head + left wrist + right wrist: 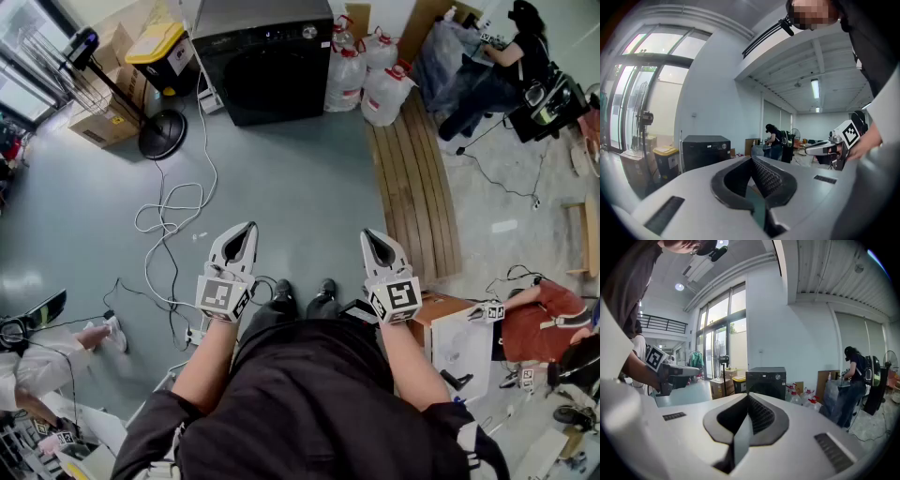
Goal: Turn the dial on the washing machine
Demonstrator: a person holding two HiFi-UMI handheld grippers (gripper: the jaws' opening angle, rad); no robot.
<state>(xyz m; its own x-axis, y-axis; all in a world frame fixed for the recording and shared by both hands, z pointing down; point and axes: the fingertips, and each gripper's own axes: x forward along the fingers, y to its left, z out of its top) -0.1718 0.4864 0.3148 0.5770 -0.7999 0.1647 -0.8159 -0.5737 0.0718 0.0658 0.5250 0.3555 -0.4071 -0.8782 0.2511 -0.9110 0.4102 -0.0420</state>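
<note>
A black washing machine (267,66) stands against the far wall across the room, with its round silver dial (309,32) on the top panel. I hold both grippers in front of my body, several steps short of it. The left gripper (242,234) and the right gripper (378,242) point towards the machine, jaws shut with nothing in them. The left gripper view looks past its meeting pads (761,176) to the machine (705,150) and dial (723,146). Over the shut tip, the right gripper view shows the machine (766,380) and dial (778,377).
White cables (173,216) loop over the grey floor on the left. A fan stand (161,136), cardboard boxes (108,103) and a yellow-lidded bin (161,52) stand left of the machine. Water jugs (370,70) and a wooden bench (412,178) lie to the right. A person (511,56) works at the back right.
</note>
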